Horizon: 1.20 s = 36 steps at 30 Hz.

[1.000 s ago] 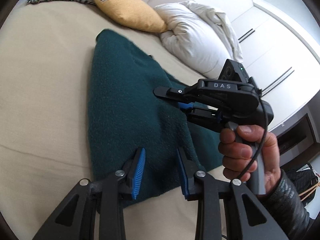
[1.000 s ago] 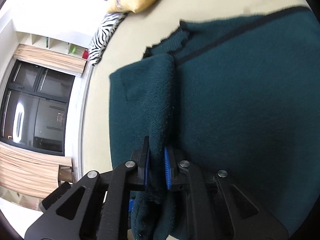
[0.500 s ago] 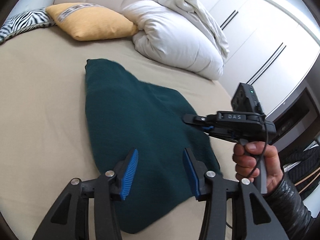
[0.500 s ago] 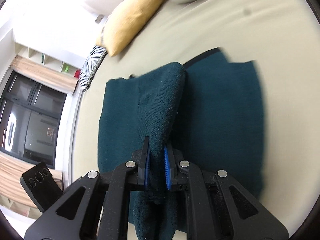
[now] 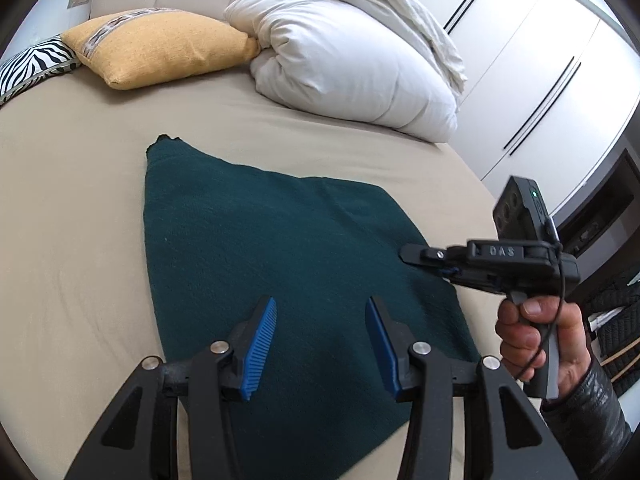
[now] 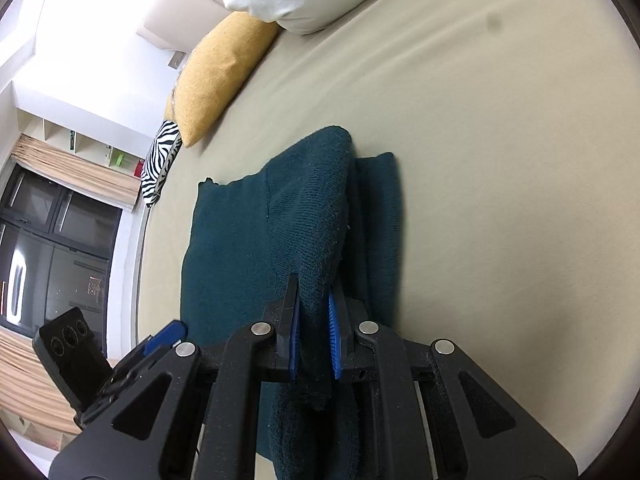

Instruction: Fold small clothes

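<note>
A dark green knit garment (image 5: pixel 272 260) lies folded on the beige bed. My left gripper (image 5: pixel 320 344) is open and empty, hovering over the garment's near edge. My right gripper (image 6: pixel 314 324) is shut on a raised fold of the same garment (image 6: pixel 312 216), holding its right edge lifted above the layer below. In the left wrist view the right gripper (image 5: pixel 416 256) shows at the garment's right side, held by a hand. The left gripper (image 6: pixel 160 340) shows at the lower left of the right wrist view.
A yellow cushion (image 5: pixel 160 52), a zebra-print cushion (image 5: pixel 32 64) and a rolled white duvet (image 5: pixel 352 60) lie at the head of the bed (image 5: pixel 60 220). White wardrobe doors (image 5: pixel 552 72) stand to the right. A dark window (image 6: pixel 52 252) is on the left.
My right gripper has carried the held edge of the garment to the right, pulling it into a flatter, narrower fold. My left gripper has drawn back and stays open.
</note>
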Each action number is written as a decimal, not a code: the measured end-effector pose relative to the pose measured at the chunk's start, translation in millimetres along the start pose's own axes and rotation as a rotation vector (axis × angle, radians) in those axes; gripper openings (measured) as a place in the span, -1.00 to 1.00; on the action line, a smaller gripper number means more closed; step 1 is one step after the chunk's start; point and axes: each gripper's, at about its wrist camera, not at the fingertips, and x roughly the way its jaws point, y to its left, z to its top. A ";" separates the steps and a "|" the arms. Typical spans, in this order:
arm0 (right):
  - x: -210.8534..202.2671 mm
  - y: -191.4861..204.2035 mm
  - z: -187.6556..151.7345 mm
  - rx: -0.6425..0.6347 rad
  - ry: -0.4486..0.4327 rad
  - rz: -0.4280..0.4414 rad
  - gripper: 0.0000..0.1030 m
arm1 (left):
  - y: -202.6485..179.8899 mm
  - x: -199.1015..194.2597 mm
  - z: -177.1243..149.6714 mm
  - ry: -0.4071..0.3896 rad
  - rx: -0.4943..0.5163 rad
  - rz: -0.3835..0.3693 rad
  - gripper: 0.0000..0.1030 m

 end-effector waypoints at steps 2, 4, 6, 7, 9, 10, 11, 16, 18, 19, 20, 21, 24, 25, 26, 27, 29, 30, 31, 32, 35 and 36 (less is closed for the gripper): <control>2.1 -12.8 3.6 0.010 -0.003 0.002 -0.80 | 1.3 2.7 1.8 -0.006 0.000 0.012 -0.06; 2.2 -22.3 4.7 0.025 -0.010 0.015 -0.80 | 1.9 5.9 2.8 -0.009 0.003 0.014 -0.06; 0.6 -31.3 1.1 0.043 -0.014 0.021 -0.80 | 1.9 10.5 2.2 -0.008 0.017 0.022 -0.03; -5.1 -38.5 -5.8 0.047 -0.011 0.022 -0.80 | 2.5 14.0 1.7 -0.004 0.024 0.031 -0.03; 5.1 -41.2 -10.3 0.049 0.000 0.030 -0.79 | 6.5 24.3 1.5 0.020 0.021 0.039 -0.02; 6.4 -45.0 -12.7 0.046 -0.002 0.040 -0.79 | 8.9 28.7 0.8 0.034 0.022 0.040 -0.02; 5.5 -49.0 -14.8 0.050 -0.008 0.054 -0.79 | 10.4 32.4 0.4 0.045 0.030 0.042 -0.02; -25.3 -42.6 -23.7 0.063 -0.057 -0.069 -0.32 | 13.6 30.5 1.5 0.046 0.037 0.033 -0.02; -49.2 -25.2 -30.7 0.021 -0.132 -0.022 -0.32 | 13.1 28.9 2.0 0.046 0.036 0.035 -0.02; -57.3 -16.9 -34.2 0.003 -0.141 0.052 -0.32 | 12.3 27.6 2.1 0.042 0.035 0.036 -0.01; -63.2 -7.3 -38.8 -0.018 -0.142 0.127 -0.33 | 11.4 27.1 2.4 0.042 0.037 0.040 -0.01; -65.9 5.9 -44.9 -0.057 -0.130 0.185 -0.33 | 10.4 27.7 2.1 0.045 0.041 0.046 -0.01; -49.0 20.9 -55.6 -0.091 -0.047 0.225 -0.33 | 9.6 29.2 2.0 0.054 0.051 0.054 -0.01; -38.6 18.0 -58.8 -0.077 -0.014 0.214 -0.33 | 10.3 29.6 2.0 0.056 0.049 0.054 -0.01; -28.4 9.7 -62.4 -0.054 0.012 0.177 -0.34 | 11.8 30.0 2.4 0.058 0.044 0.049 -0.01; -17.8 -5.4 -68.3 -0.006 0.037 0.133 -0.44 | 13.1 29.7 2.3 0.059 0.038 0.041 -0.01; -10.5 -34.6 -80.6 0.085 0.041 0.206 -0.83 | 16.6 28.5 2.4 0.061 0.021 0.023 -0.02; -14.0 -48.9 -87.6 0.123 0.022 0.237 -1.00 | 17.4 26.9 3.2 0.060 0.016 0.020 -0.03; -16.4 -59.0 -93.4 0.148 0.018 0.230 -1.00 | 17.4 25.7 4.5 0.059 0.012 0.018 -0.04; -18.1 -68.0 -99.5 0.167 0.011 0.251 -1.00 | 17.3 23.9 6.4 0.055 0.005 0.016 -0.04; -27.9 -85.2 -111.9 0.197 -0.009 0.293 -1.00 | 14.6 18.5 15.9 0.021 -0.002 0.034 -0.03; -30.5 -84.8 -113.8 0.189 -0.011 0.283 -1.00 | 14.2 19.8 21.2 0.016 0.009 0.048 -0.03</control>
